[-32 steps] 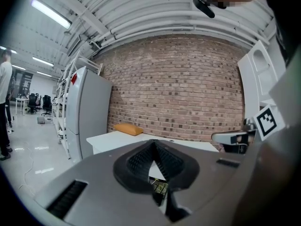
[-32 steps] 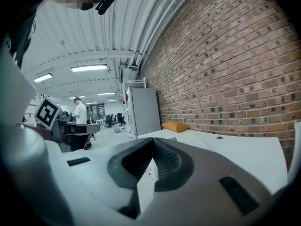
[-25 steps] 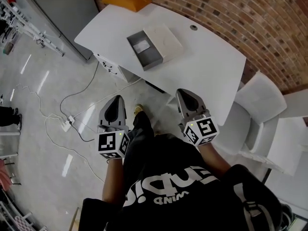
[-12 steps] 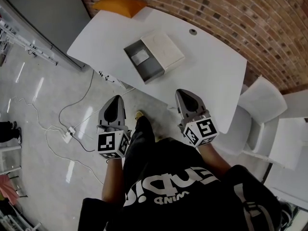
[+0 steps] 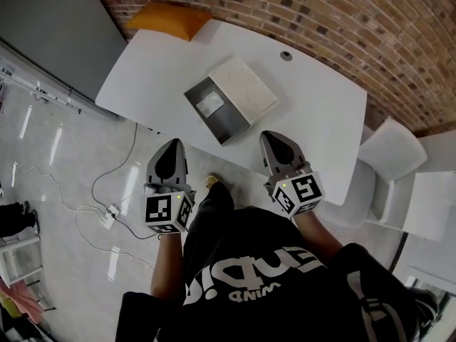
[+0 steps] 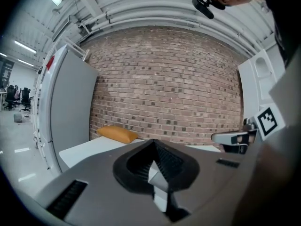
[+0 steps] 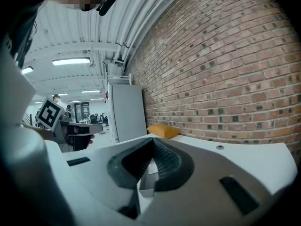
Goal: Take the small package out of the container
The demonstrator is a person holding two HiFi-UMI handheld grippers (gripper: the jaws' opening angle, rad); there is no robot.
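An open grey container lies on the white table, and the small whitish package rests inside it. A flat white lid or box sits against the container's far side. My left gripper is shut and empty, held over the floor just short of the table's near edge. My right gripper is also shut and empty, with its tip over the table's near edge, right of the container. In the right gripper view, the container shows through the gap below the closed jaws.
An orange cushion lies at the table's far left corner, against the brick wall. White chairs stand to the right. A grey cabinet is at the left, and cables with a power strip lie on the floor.
The table and container have drifted slightly lower and to the right in the head view, nearer the grippers. Both grippers keep the same shut pose.
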